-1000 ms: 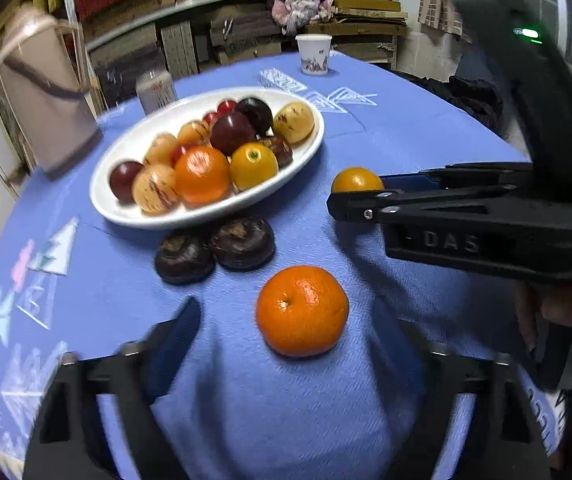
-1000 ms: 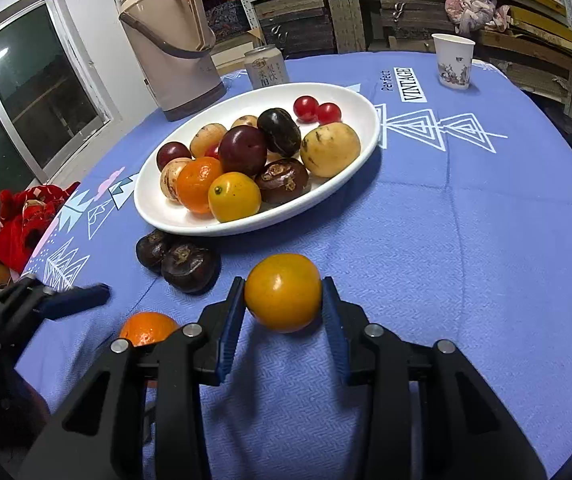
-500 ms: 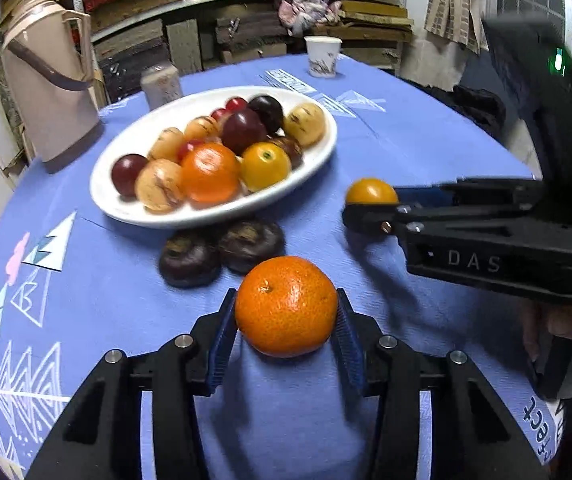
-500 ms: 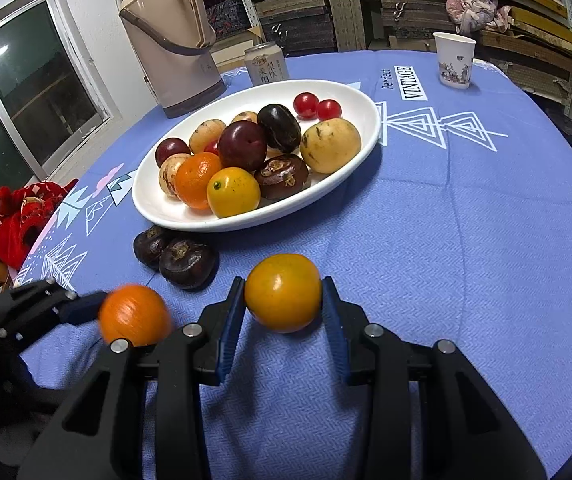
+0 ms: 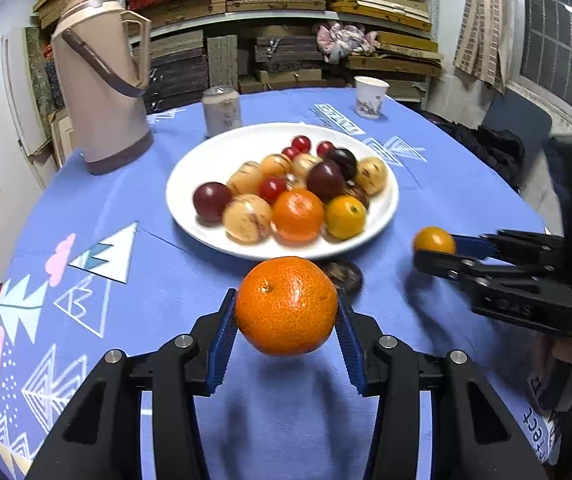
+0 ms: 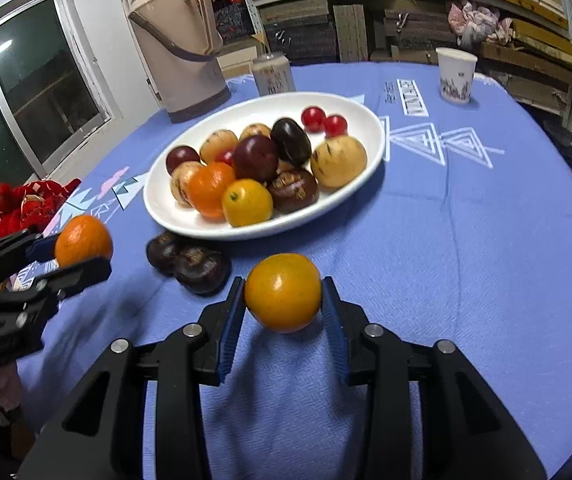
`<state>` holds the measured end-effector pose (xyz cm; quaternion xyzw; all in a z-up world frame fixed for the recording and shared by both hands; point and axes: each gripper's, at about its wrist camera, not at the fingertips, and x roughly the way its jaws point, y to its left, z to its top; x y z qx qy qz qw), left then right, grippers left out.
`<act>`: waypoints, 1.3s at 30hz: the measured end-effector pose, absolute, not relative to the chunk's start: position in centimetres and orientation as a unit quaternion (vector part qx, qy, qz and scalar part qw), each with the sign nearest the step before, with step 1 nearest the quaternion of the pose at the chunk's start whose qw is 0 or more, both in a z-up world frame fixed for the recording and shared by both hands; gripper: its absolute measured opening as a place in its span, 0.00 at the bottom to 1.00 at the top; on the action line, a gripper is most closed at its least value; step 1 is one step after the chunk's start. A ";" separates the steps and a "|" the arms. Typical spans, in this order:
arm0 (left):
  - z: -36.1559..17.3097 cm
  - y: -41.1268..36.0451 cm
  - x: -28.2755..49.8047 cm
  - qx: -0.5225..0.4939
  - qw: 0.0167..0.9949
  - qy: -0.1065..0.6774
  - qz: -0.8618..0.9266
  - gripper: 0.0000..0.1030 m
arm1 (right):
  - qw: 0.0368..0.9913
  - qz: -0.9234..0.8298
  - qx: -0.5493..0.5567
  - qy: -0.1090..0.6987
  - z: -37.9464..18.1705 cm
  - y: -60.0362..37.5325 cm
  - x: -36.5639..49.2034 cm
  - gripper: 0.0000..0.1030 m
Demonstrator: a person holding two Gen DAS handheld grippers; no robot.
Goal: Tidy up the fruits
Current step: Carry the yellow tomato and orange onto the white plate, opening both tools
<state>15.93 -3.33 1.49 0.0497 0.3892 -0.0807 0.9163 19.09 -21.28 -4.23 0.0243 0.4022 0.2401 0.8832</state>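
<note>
My left gripper (image 5: 286, 312) is shut on an orange tangerine (image 5: 286, 306) and holds it above the blue tablecloth, just short of the white plate (image 5: 189, 168) piled with several fruits. The same tangerine (image 6: 83, 241) shows at the left of the right wrist view. My right gripper (image 6: 283, 304) is shut on a yellow-orange fruit (image 6: 283, 291), low over the cloth in front of the plate (image 6: 370, 120). That fruit (image 5: 434, 240) appears at the right of the left wrist view. Two dark brown fruits (image 6: 189, 258) lie on the cloth between the grippers and the plate.
A beige thermos jug (image 5: 101, 80) stands at the back left, with a can (image 5: 221, 110) next to it and a paper cup (image 5: 370, 96) at the back right. A red object (image 6: 29, 204) lies beyond the table's left edge. Shelves fill the back wall.
My left gripper closed on the tangerine that lay on the cloth and lifted it up toward the plate. The right gripper kept still, holding its fruit.
</note>
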 end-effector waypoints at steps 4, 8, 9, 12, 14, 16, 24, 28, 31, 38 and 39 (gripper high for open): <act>2.7 -2.6 16.9 0.051 0.921 0.379 -0.080 0.46 | 0.891 0.240 0.004 0.386 -1.9 -20.6 19.1 0.36; 4.1 -2.3 18.5 0.031 0.920 0.377 -0.097 0.46 | 0.901 0.240 -0.011 0.361 1.0 -19.8 19.7 0.36; 4.5 -2.3 18.9 0.027 0.921 0.375 -0.103 0.46 | 0.903 0.240 -0.014 0.356 1.5 -19.7 19.9 0.36; 5.3 -2.5 20.5 0.026 0.921 0.373 -0.109 0.46 | 0.908 0.239 -0.020 0.344 2.9 -19.0 20.9 0.36; 5.4 -2.7 21.9 0.027 0.920 0.376 -0.105 0.46 | 0.909 0.239 -0.022 0.340 3.4 -18.5 21.7 0.36; 5.3 -2.8 23.1 0.024 0.917 0.383 -0.106 0.46 | 0.910 0.238 -0.029 0.337 3.8 -17.8 22.6 0.36; 4.1 -2.8 25.9 0.030 0.916 0.392 -0.079 0.46 | 0.910 0.219 -0.033 0.350 2.4 -16.2 27.2 0.36; 3.6 -2.3 27.4 0.024 0.914 0.400 -0.065 0.46 | 0.910 0.216 -0.035 0.352 1.8 -15.7 28.6 0.36; 3.0 -2.1 28.5 0.019 0.911 0.408 -0.059 0.46 | 0.912 0.214 -0.038 0.349 2.0 -15.4 29.2 0.36; 2.0 -1.8 29.6 0.014 0.909 0.413 -0.051 0.47 | 0.912 0.214 -0.018 0.351 1.7 -15.9 30.4 0.39; 2.0 -1.9 29.5 0.020 0.911 0.409 -0.050 0.48 | 0.911 0.215 -0.013 0.353 1.5 -16.2 30.4 0.41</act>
